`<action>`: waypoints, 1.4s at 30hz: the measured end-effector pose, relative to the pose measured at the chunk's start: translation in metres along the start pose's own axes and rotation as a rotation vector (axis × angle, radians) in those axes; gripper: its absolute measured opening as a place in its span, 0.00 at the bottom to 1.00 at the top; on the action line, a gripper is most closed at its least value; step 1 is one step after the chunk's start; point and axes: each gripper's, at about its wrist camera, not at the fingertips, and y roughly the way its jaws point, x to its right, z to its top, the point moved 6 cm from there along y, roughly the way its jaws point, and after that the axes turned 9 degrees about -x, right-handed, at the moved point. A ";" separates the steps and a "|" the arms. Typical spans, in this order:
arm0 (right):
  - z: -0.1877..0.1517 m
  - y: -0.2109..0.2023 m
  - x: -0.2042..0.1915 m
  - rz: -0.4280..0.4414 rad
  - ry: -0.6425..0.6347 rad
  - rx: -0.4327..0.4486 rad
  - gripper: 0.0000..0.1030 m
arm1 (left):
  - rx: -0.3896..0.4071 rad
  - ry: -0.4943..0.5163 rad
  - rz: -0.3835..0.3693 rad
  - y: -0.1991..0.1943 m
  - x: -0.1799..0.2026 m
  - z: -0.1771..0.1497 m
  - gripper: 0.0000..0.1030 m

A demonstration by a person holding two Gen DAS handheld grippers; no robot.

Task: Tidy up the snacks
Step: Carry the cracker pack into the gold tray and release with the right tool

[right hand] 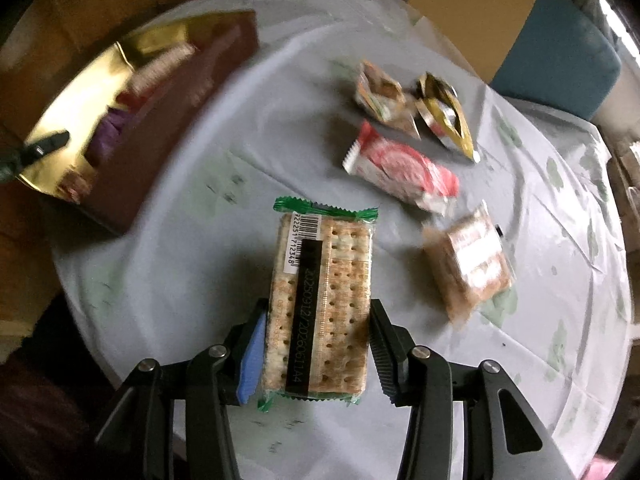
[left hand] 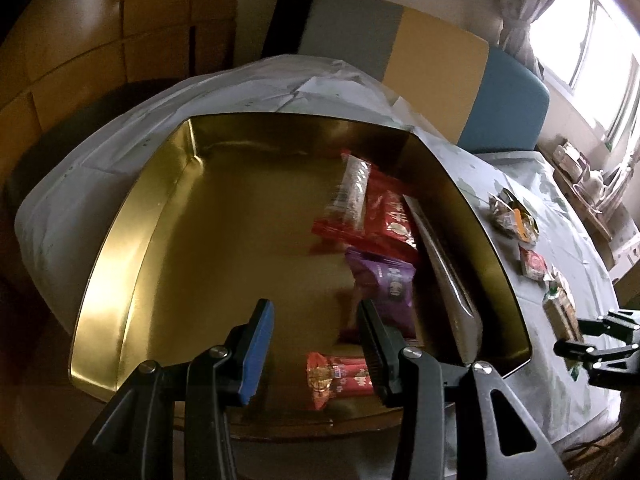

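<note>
Right gripper (right hand: 316, 344) clamps cracker pack (right hand: 320, 300); left gripper (left hand: 316, 340), jaws apart and empty, hovers over gold tin (left hand: 132, 240).

We're seeing a round table (right hand: 192, 264) wearing a pale cloth, carrying a gold tin (right hand: 80, 92), a red packet (right hand: 400, 170), a brown cracker pack (right hand: 470, 260) and two crumpled wrappers (right hand: 412, 108).

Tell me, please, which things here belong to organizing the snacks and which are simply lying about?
Job:
gold tin
cracker pack in right gripper
red packet
purple packet
left gripper, open

Lying about:
tablecloth
blue cushion
curtain
</note>
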 end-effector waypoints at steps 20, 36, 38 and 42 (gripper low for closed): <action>0.085 -0.051 -0.095 0.261 -0.008 0.179 0.47 | 0.049 -0.078 0.033 -0.006 -0.029 0.008 0.42; 0.112 -0.005 -0.150 0.249 -0.068 0.114 0.50 | 0.027 -0.124 0.036 0.003 -0.046 0.009 0.42; 0.110 -0.004 -0.152 0.245 -0.080 0.111 0.49 | 0.027 -0.122 0.038 0.002 -0.045 0.009 0.42; 0.106 0.000 -0.158 0.218 -0.103 0.121 0.26 | 0.041 -0.110 0.037 -0.002 -0.042 0.010 0.42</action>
